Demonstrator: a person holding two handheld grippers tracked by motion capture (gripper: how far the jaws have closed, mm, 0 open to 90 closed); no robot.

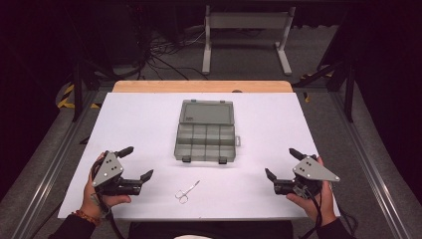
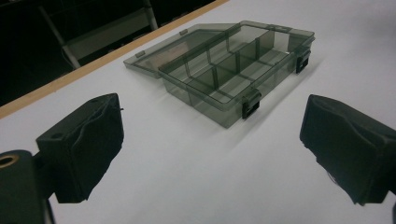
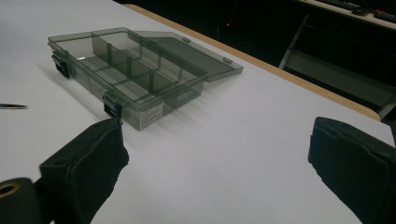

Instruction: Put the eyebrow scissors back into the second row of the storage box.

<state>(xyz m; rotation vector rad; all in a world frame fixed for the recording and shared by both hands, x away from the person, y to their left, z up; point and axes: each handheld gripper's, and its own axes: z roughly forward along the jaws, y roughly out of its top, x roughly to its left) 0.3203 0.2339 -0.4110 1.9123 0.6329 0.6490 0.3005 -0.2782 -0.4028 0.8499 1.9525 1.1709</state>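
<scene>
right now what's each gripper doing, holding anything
left gripper: open, holding nothing, above the white table.
right gripper: open, holding nothing.

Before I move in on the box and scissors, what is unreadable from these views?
- Scissors: too small in the high view to tell blades open or closed; cut by the left edge in the right gripper view.
- Label on the organizer box: print too small, right gripper view.
- Box compartments: tinted walls blur contents, high view.

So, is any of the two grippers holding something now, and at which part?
Nothing is held. The left gripper and the right gripper both stand open above the table, apart from the scissors and the open box.
</scene>
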